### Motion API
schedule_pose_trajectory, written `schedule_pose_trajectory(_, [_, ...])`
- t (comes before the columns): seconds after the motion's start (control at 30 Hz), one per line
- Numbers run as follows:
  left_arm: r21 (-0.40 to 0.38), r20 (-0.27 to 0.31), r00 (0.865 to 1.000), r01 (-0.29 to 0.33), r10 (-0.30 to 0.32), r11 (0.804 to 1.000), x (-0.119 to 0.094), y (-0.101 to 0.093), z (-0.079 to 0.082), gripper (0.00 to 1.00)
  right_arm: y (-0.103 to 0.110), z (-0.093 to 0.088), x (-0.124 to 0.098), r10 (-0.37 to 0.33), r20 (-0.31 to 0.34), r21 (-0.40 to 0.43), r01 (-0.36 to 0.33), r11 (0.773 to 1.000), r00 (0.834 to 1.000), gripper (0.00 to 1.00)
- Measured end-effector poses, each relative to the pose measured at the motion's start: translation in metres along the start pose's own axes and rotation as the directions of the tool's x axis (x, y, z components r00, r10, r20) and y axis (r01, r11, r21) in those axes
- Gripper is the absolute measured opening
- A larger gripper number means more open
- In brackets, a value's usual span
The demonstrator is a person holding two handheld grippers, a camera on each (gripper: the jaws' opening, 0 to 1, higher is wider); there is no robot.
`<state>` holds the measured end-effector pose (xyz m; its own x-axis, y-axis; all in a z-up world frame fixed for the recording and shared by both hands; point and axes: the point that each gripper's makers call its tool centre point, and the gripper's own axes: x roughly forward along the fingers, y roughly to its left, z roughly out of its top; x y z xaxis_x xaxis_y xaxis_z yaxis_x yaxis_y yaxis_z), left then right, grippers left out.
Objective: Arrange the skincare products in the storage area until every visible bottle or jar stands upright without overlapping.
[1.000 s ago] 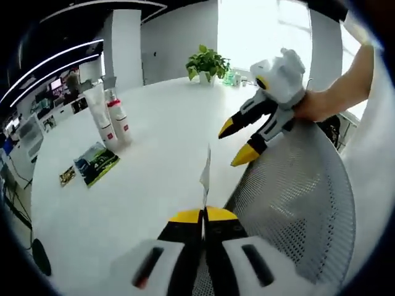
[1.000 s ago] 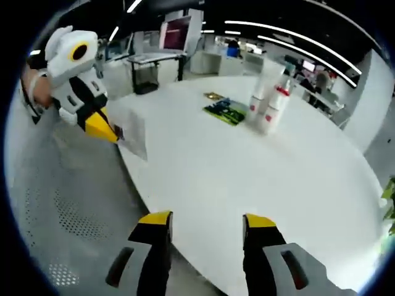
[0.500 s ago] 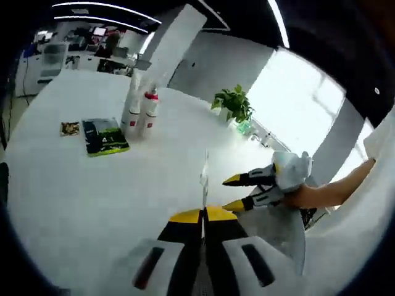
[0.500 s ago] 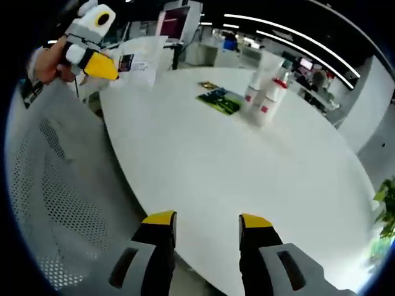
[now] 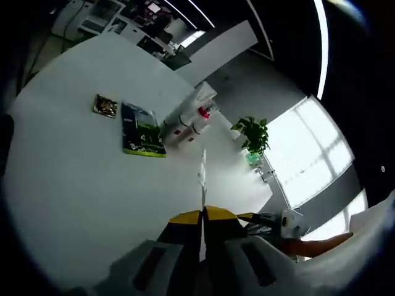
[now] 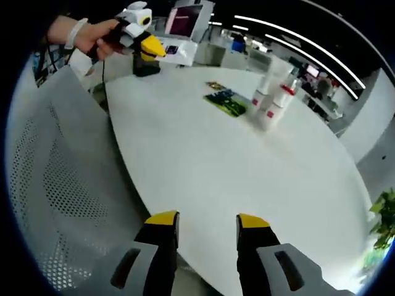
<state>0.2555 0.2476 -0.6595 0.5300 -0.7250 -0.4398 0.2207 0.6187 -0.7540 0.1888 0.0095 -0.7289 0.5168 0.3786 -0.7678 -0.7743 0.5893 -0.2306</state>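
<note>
A white tube [image 6: 264,86] and a white bottle with a red cap [image 6: 279,100] stand upright, close together, at the far side of the round white table [image 6: 203,160]. From above, the same tube and bottle [image 5: 185,126] show beside a green booklet [image 5: 142,129]. My left gripper [image 5: 202,214] is shut on a thin paper sheet [image 5: 202,172], seen edge-on. A hand holds that left gripper [image 6: 155,47] high over the table's far left edge, with the paper [image 6: 180,50] in it. My right gripper [image 6: 207,221] is open with nothing between its fingers, near the table's front edge.
A green booklet [image 6: 227,102] and a small packet [image 6: 215,85] lie left of the bottles. A grey mesh chair back [image 6: 55,179] stands at the left. A potted plant [image 5: 253,131] sits at the table's far side. Office desks and a monitor [image 6: 188,18] lie beyond.
The left gripper has risen higher and farther off with the paper still in it, so its view now looks down on the table. The right gripper stays open and has hardly moved.
</note>
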Motion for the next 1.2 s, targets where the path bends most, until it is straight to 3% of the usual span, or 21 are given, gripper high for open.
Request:
schedule_pose_trajectory(0.17, [-0.047, -0.027, 0.998, -0.065, 0.064, 0.997, 0.004, 0.03, 0.015, 0.0, -0.001, -0.003, 0.002, 0.002, -0.014, 0.004, -0.002, 1.0, 1.0, 0.36])
schedule_pose_trajectory(0.23, [-0.122, -0.038, 0.998, -0.062, 0.058, 0.991, 0.005, 0.037, 0.022, 0.0, 0.001, -0.005, 0.002, 0.011, -0.027, 0.003, -0.011, 1.0, 1.0, 0.36])
schedule_pose_trajectory(0.4, [-0.16, -0.045, 0.996, -0.085, 0.079, 0.983, 0.009, 0.06, 0.042, 0.0, 0.008, -0.006, 0.003, 0.044, -0.039, -0.007, -0.044, 0.999, 0.998, 0.36])
schedule_pose_trajectory(0.53, [-0.164, -0.107, 0.989, -0.12, 0.104, 0.979, 0.012, 0.071, 0.041, 0.0, 0.007, -0.007, 0.004, 0.043, -0.042, 0.003, -0.043, 0.999, 0.998, 0.35])
schedule_pose_trajectory(0.73, [-0.147, -0.276, 0.952, -0.178, 0.133, 0.973, 0.016, 0.079, 0.032, 0.0, 0.009, -0.009, 0.005, 0.054, -0.056, 0.007, -0.054, 0.999, 0.997, 0.35])
schedule_pose_trajectory(0.83, [-0.114, -0.359, 0.919, -0.214, 0.16, 0.97, 0.018, 0.085, 0.032, 0.0, 0.008, -0.011, 0.005, 0.053, -0.064, 0.012, -0.052, 0.999, 0.997, 0.35])
schedule_pose_trajectory(0.9, [-0.109, -0.39, 0.903, -0.239, 0.179, 0.965, 0.02, 0.09, 0.035, 0.0, 0.008, -0.011, 0.005, 0.053, -0.066, 0.023, -0.051, 0.998, 0.996, 0.35])
schedule_pose_trajectory(1.2, [-0.11, -0.475, 0.864, -0.248, 0.169, 0.963, 0.039, 0.09, 0.051, 0.0, 0.009, -0.016, 0.006, 0.056, -0.092, 0.024, -0.054, 0.998, 0.994, 0.33])
